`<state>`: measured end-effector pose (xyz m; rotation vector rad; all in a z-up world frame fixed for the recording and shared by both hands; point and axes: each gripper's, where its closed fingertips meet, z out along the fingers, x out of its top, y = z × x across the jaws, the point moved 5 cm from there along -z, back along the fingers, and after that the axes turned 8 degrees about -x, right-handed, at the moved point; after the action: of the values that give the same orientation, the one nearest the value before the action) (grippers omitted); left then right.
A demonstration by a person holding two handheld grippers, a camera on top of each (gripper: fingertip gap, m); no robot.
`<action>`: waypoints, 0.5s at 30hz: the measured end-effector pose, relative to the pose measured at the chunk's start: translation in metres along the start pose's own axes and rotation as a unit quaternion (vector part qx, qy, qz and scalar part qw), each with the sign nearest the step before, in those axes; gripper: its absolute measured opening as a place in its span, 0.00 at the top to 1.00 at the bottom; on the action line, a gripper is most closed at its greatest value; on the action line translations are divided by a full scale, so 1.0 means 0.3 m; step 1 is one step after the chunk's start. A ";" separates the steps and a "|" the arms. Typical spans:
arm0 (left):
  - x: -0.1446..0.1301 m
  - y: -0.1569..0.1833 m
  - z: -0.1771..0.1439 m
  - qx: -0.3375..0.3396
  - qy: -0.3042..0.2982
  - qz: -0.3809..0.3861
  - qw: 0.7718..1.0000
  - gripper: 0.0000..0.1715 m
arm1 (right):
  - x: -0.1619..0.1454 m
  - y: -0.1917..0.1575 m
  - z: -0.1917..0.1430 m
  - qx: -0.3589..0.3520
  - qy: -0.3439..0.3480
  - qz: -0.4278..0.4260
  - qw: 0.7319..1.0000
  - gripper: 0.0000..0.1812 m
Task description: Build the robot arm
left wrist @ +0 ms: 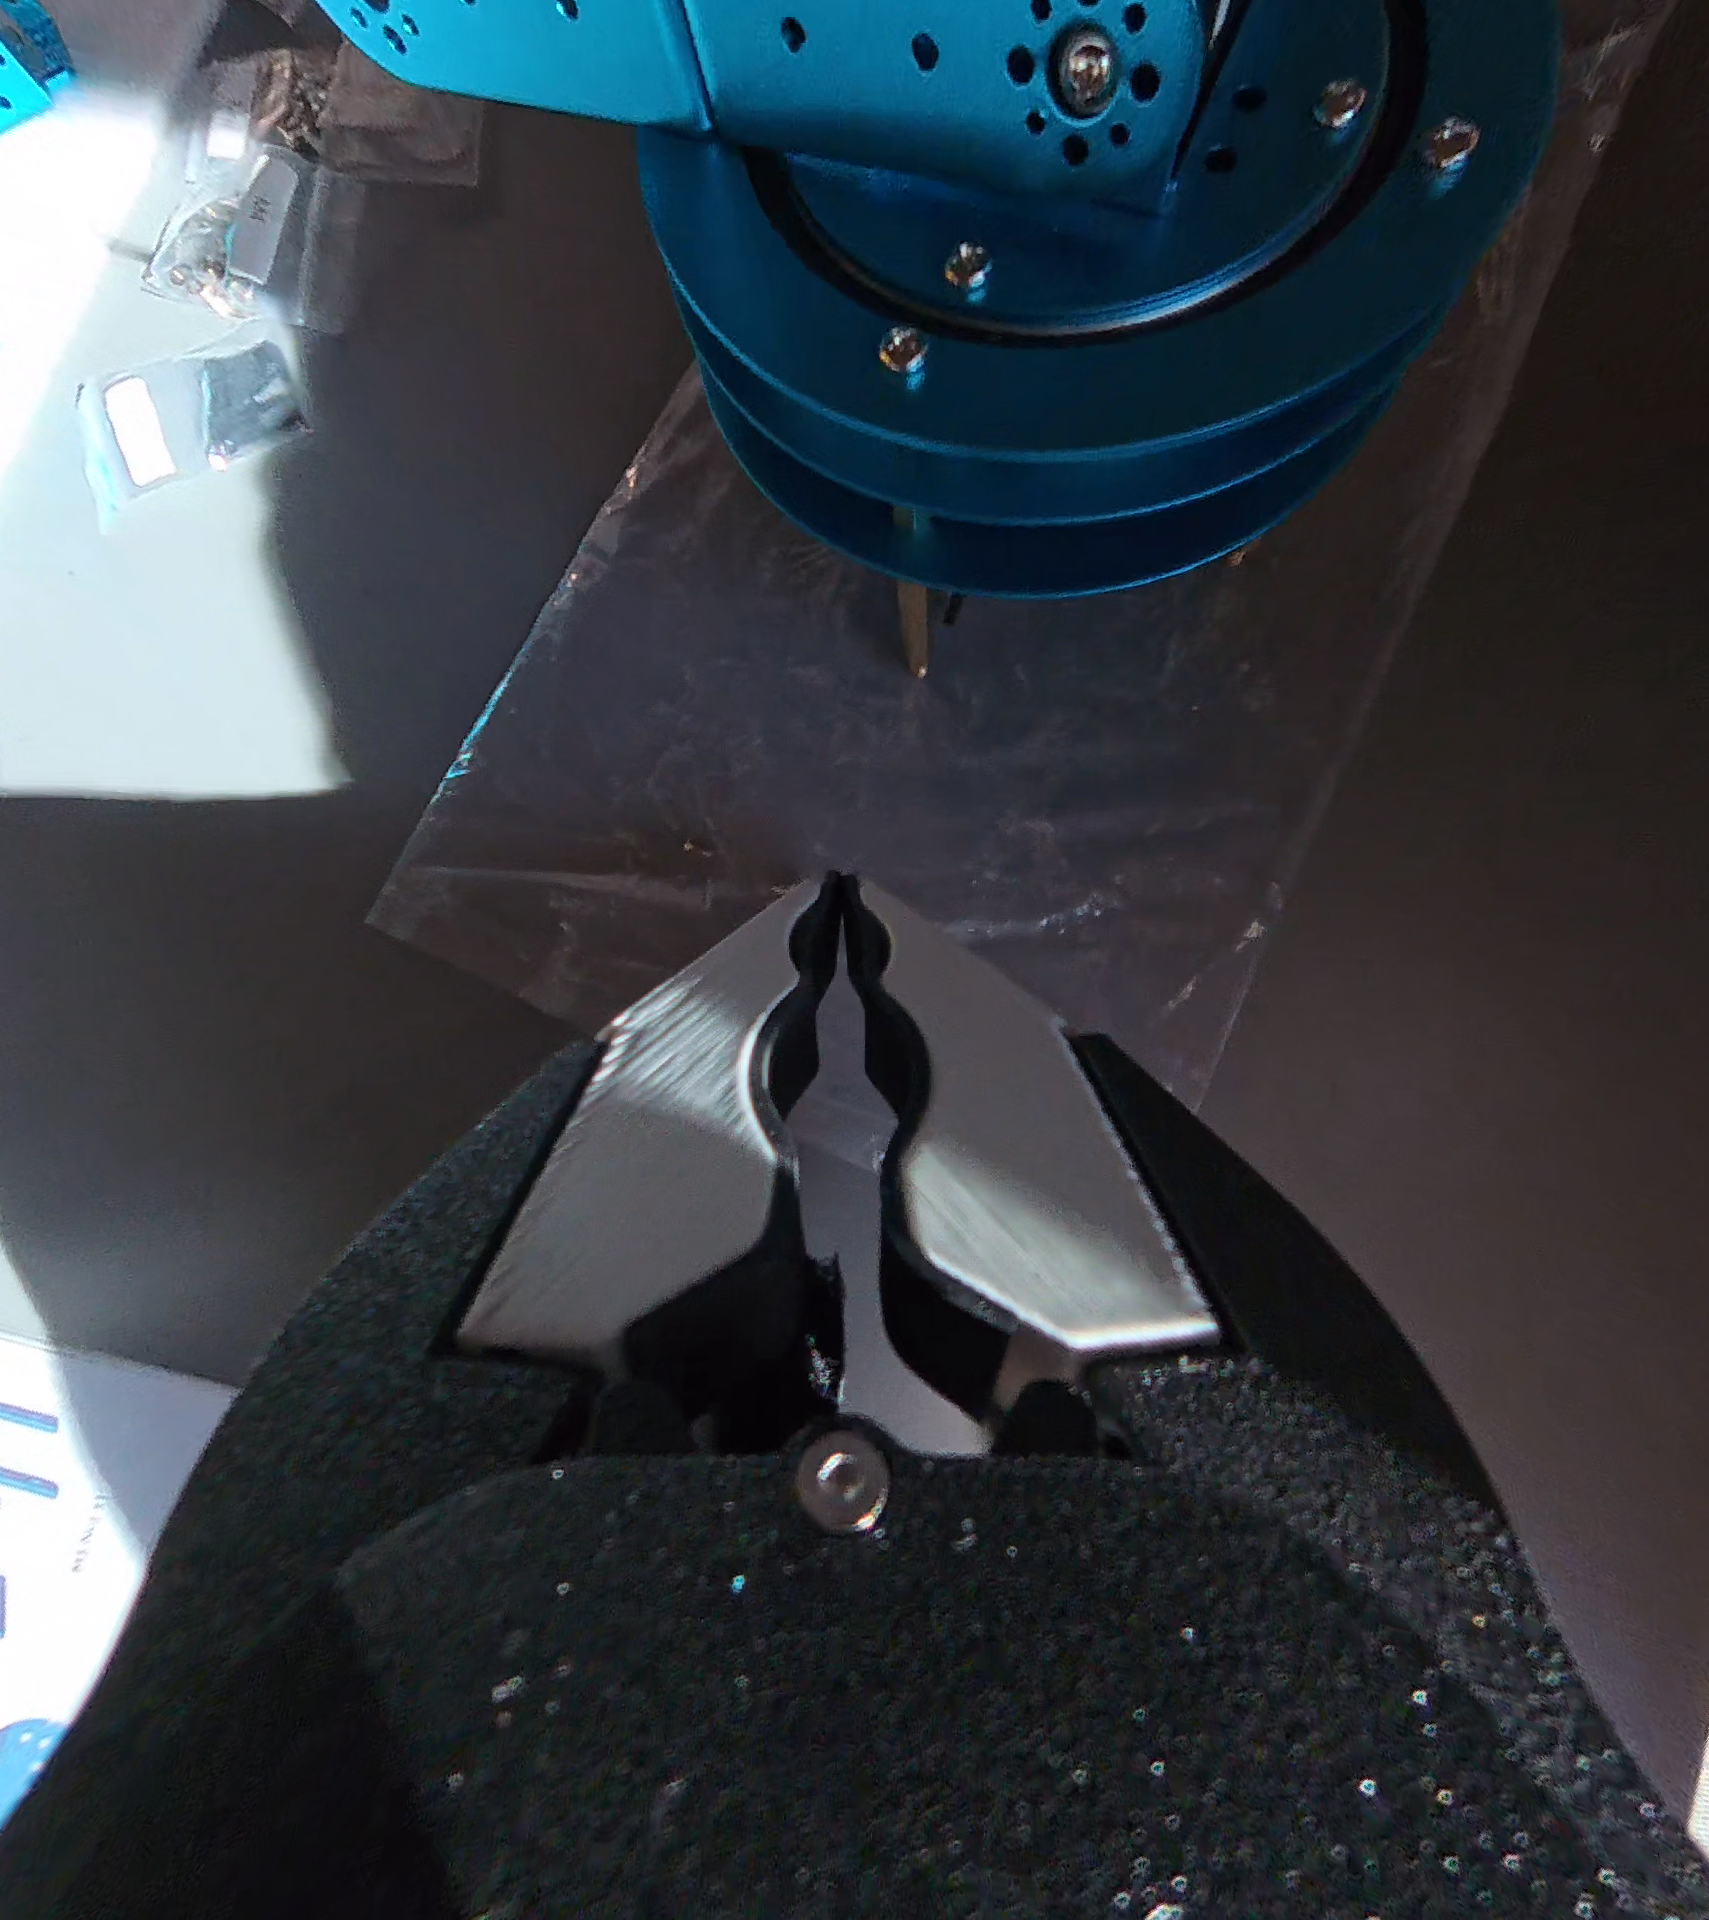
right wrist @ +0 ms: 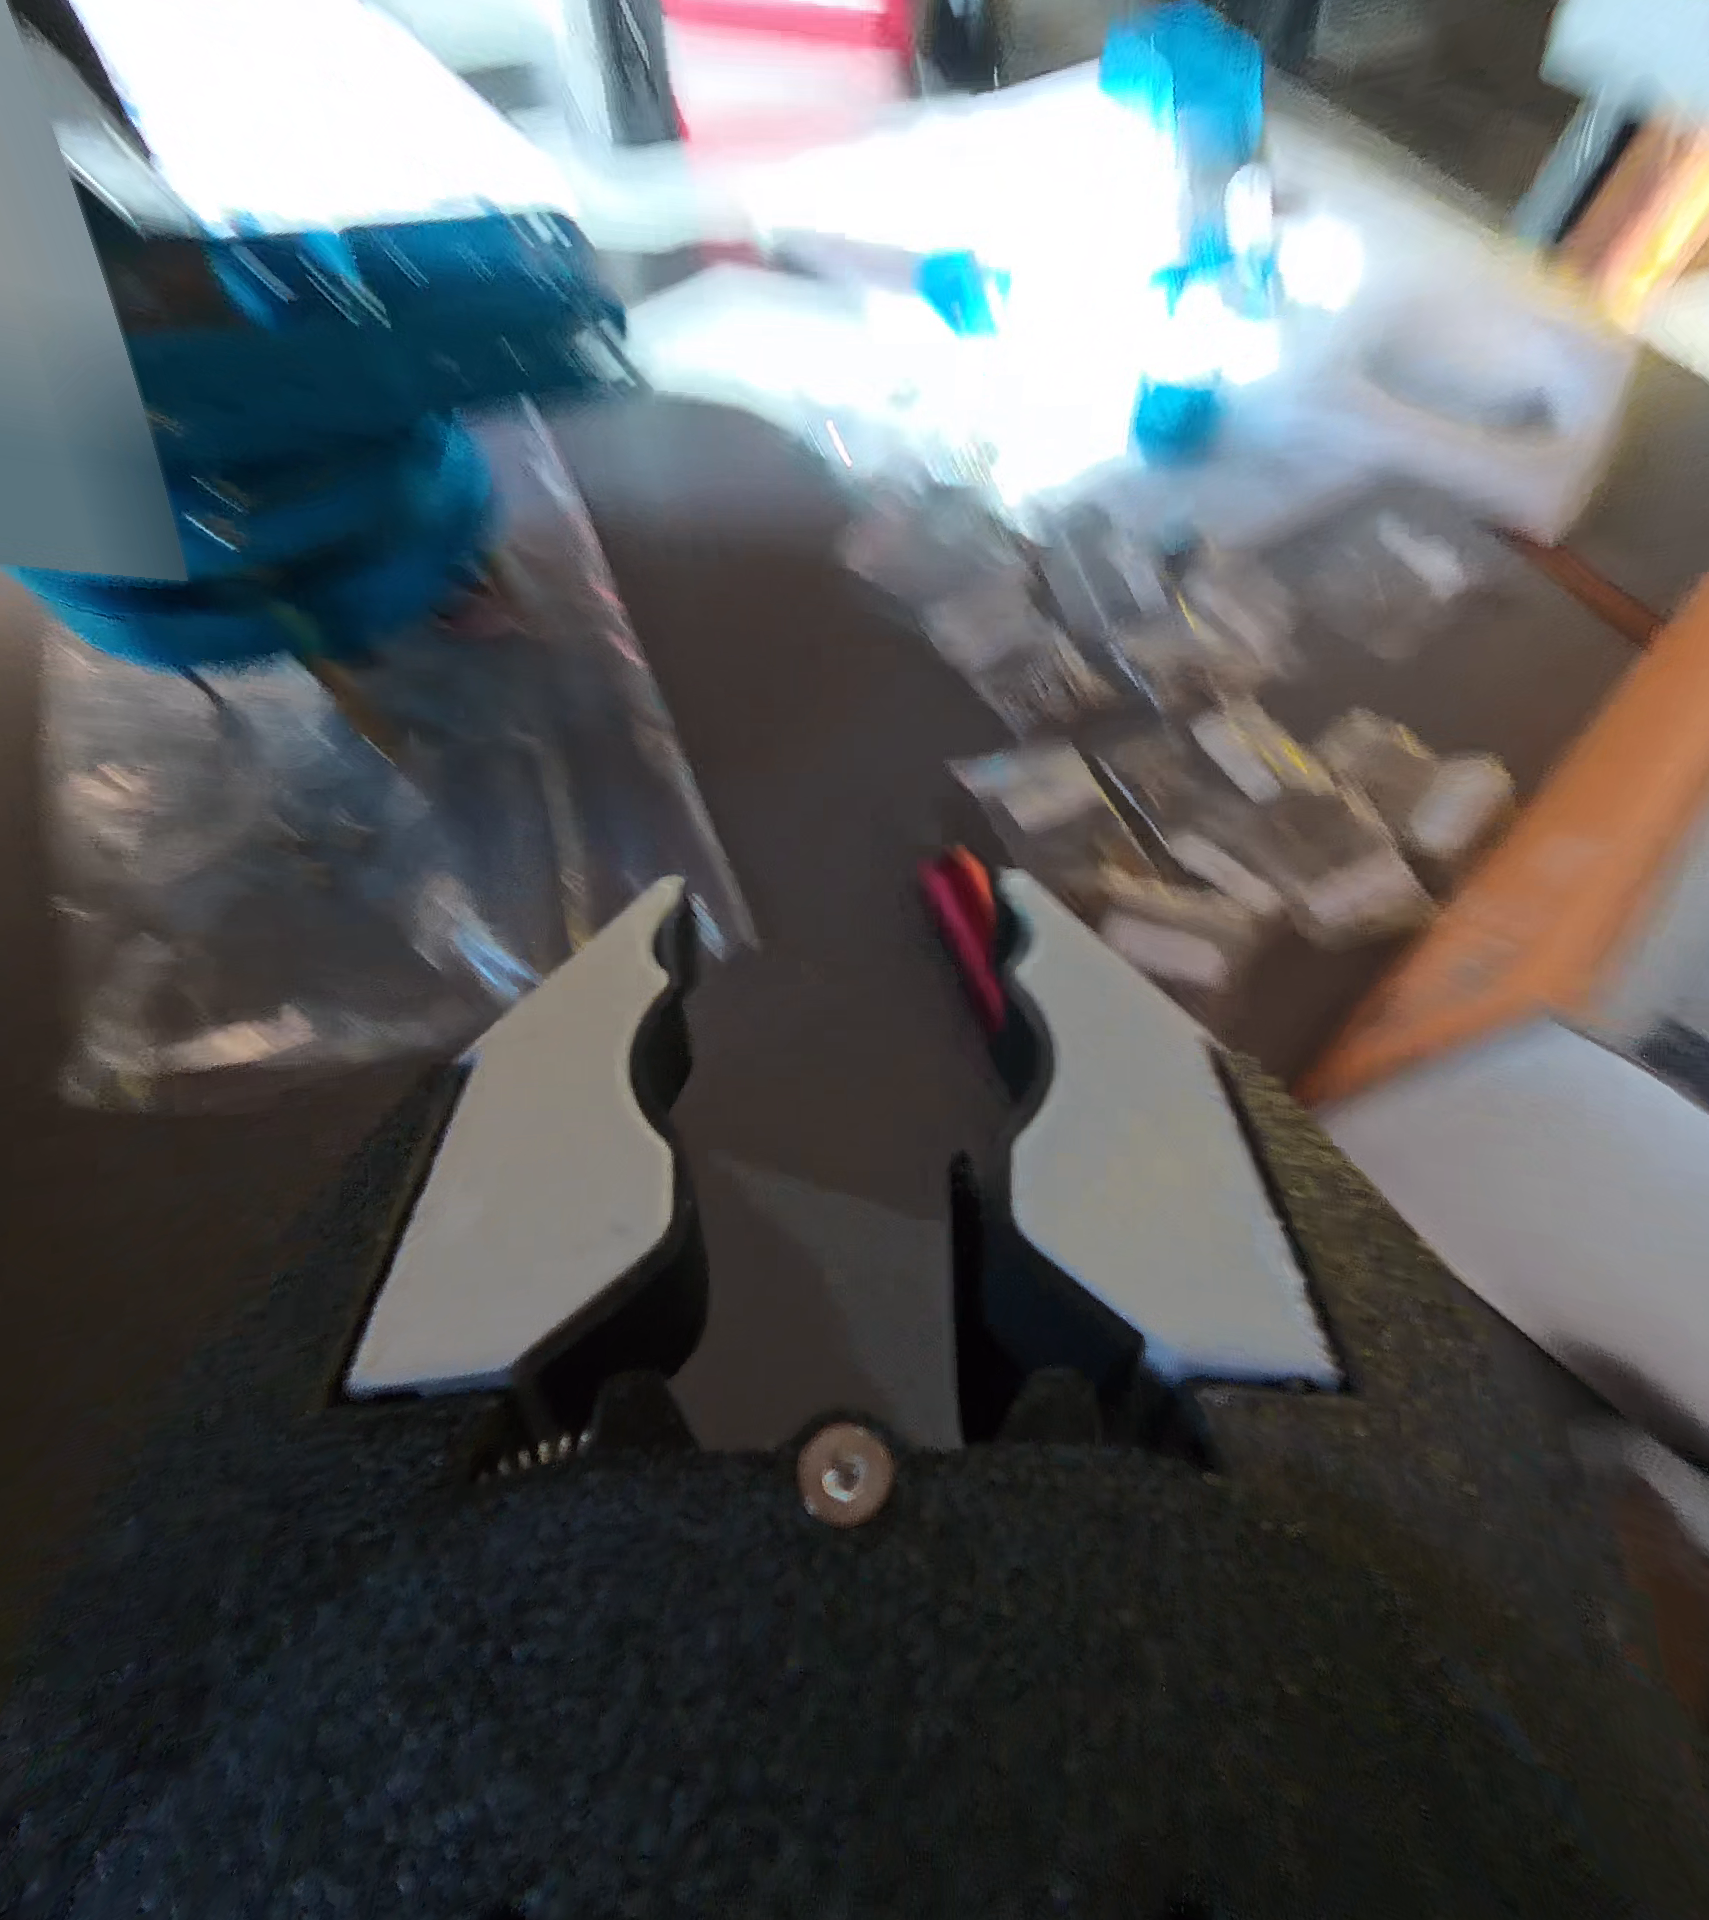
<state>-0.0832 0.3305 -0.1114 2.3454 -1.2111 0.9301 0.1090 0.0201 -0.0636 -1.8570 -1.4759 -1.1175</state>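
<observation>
Plastic bag pinched by left tongs; blue turntable beyond.

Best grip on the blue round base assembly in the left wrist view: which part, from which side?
Take the blue round base by its stacked disc rims, claw fingers spanning one rim edge from the near side, roughly level with the table. The rims overhang with gaps between them, so there's a lip to pinch; the top is crowded by the bracket and screws. The left claw is shut on the clear plastic bag under it.

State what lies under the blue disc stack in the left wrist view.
Under the blue disc stack lies a clear plastic bag on the dark table. A brass peg pokes out below; the stack covers the rest.
</observation>
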 end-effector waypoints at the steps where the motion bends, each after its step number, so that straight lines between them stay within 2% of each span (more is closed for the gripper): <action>1: 0.004 0.004 0.003 -0.002 0.005 -0.005 1.000 1.00 | -0.015 0.039 -0.003 -0.005 -0.030 -0.006 1.000 0.64; 3: 0.012 0.013 0.008 -0.006 0.014 -0.016 1.000 1.00 | -0.036 0.118 -0.016 -0.019 -0.055 -0.028 0.998 0.63; 5: 0.011 0.012 0.019 0.012 0.009 -0.018 1.000 0.98 | -0.060 0.175 -0.029 -0.003 -0.069 -0.020 0.997 0.66; 7: 0.011 0.021 0.028 0.019 0.007 -0.023 1.000 0.94 | -0.091 0.202 -0.036 0.023 -0.086 -0.013 0.996 0.66; 9: 0.015 0.026 0.029 0.022 0.015 -0.036 0.999 0.91 | -0.125 0.230 -0.035 0.016 -0.100 -0.036 0.994 0.67; 13: 0.035 0.031 -0.006 0.055 0.036 -0.061 0.996 0.84 | -0.198 0.181 -0.026 0.073 -0.131 -0.067 0.986 0.69; 15: 0.070 0.046 -0.050 0.086 0.062 -0.068 0.992 0.83 | -0.240 0.178 -0.012 0.059 -0.157 -0.085 0.982 0.71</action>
<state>-0.0916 0.3185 -0.0859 2.4248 -0.9454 1.1544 0.1542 -0.0359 -0.1173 -1.9165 -1.8653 -0.8152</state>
